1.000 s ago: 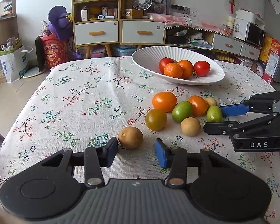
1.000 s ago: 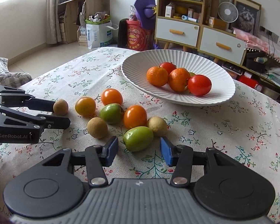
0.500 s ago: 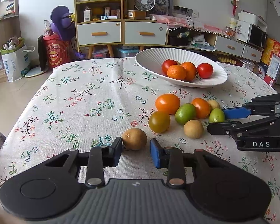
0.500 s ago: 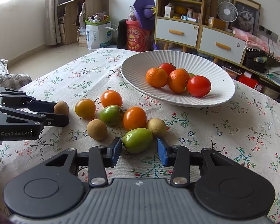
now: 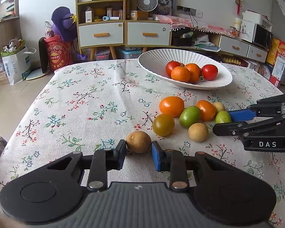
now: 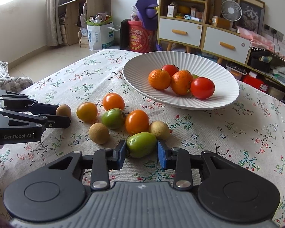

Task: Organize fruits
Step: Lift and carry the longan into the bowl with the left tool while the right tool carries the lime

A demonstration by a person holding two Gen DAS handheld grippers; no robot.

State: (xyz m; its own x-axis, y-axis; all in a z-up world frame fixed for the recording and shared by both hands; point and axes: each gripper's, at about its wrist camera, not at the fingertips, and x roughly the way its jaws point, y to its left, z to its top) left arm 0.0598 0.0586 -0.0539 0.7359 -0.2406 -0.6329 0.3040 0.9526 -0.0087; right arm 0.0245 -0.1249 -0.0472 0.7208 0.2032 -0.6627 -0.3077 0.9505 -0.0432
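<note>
The left hand-held gripper [image 5: 138, 152] is closing its jaws around a small brown fruit [image 5: 138, 141] that sits on the floral-clothed surface [image 5: 76, 104]; both pads meet the fruit's sides. The right hand-held gripper [image 6: 142, 153] is likewise closing on a green fruit [image 6: 141, 144], which lies between its pads with each pad against a flank.

Just beyond the right hand-held gripper's tips, a yellowish round fruit [image 6: 159, 130] and an orange tomato [image 6: 137, 121] touch the green fruit. Further ahead and to the left of those tips lie a second green fruit [image 6: 113, 118], another orange tomato [image 6: 113, 101], a yellow-orange tomato [image 6: 87, 111] and a brown round fruit [image 6: 99, 133].

Well ahead of both hand-held grippers, to the right, stands a white ribbed bowl [image 6: 142, 66] holding two mandarins [image 6: 159, 79], two red tomatoes [image 6: 202, 87] and a partly hidden greenish piece.

In the right wrist view the left hand-held gripper enters from the left edge, its tips at the small brown fruit.
</note>
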